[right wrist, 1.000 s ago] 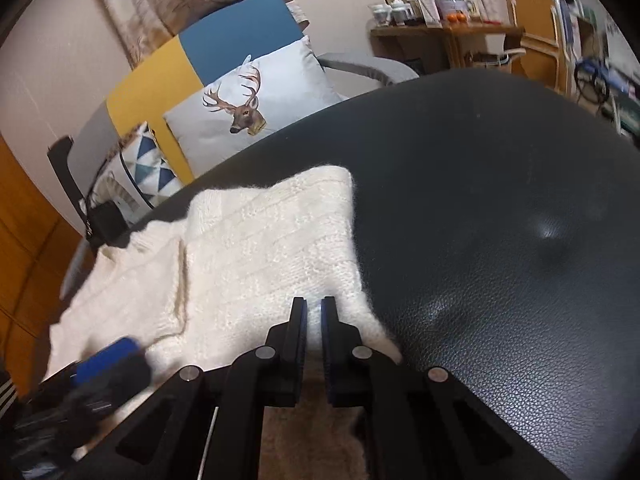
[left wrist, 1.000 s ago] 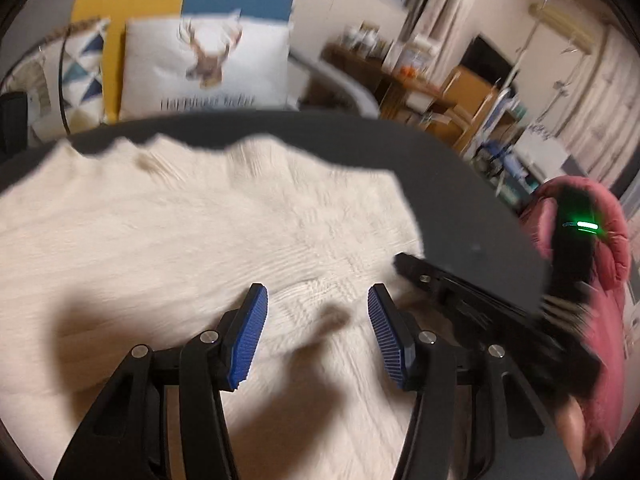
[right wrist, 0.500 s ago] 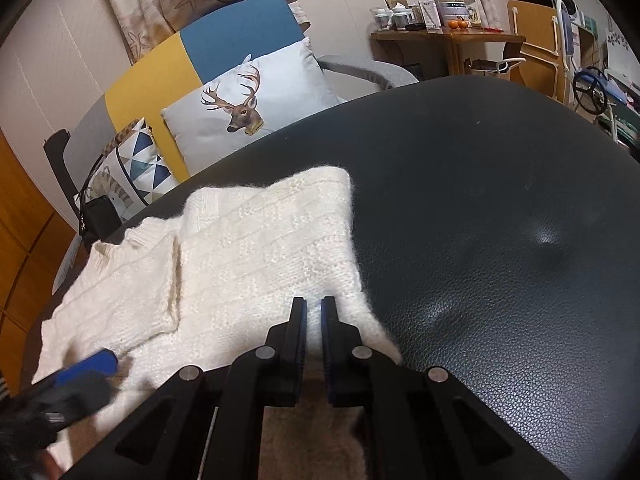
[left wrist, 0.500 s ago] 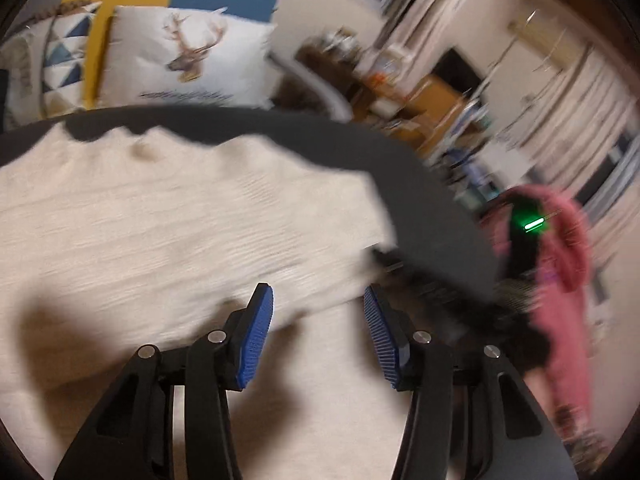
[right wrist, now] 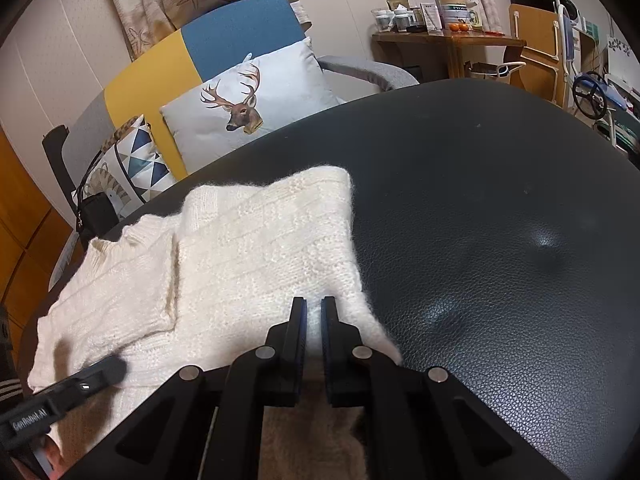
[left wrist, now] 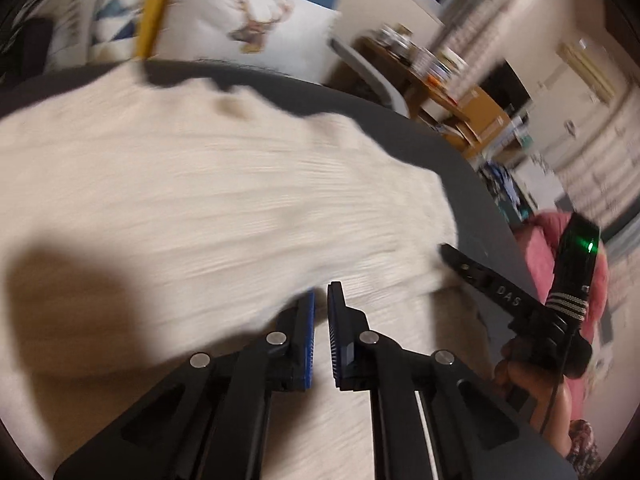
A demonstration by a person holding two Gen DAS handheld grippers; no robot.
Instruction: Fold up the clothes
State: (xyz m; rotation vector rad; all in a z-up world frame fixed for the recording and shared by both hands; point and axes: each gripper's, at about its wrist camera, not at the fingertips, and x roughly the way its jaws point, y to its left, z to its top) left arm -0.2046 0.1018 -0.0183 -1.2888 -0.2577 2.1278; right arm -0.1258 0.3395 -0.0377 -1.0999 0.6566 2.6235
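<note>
A cream knit sweater [right wrist: 248, 248] lies partly folded on a black leather surface [right wrist: 500, 208]. In the right wrist view my right gripper [right wrist: 314, 312] is shut on the sweater's near edge at its right side. In the blurred left wrist view the sweater [left wrist: 200, 200] fills the frame and my left gripper [left wrist: 320, 300] is shut on its near edge. The right gripper also shows there [left wrist: 500, 292], and the left gripper shows at the lower left of the right wrist view [right wrist: 80, 384].
A sofa with a deer cushion [right wrist: 248, 100] and a triangle-pattern cushion [right wrist: 128, 160] stands behind the surface. A wooden side table [right wrist: 448, 40] with jars is at the back right. Bare leather lies to the right of the sweater.
My left gripper has closed from wide open onto the sweater's edge and has shifted with motion blur. The right gripper has stayed shut on the sweater in about the same place.
</note>
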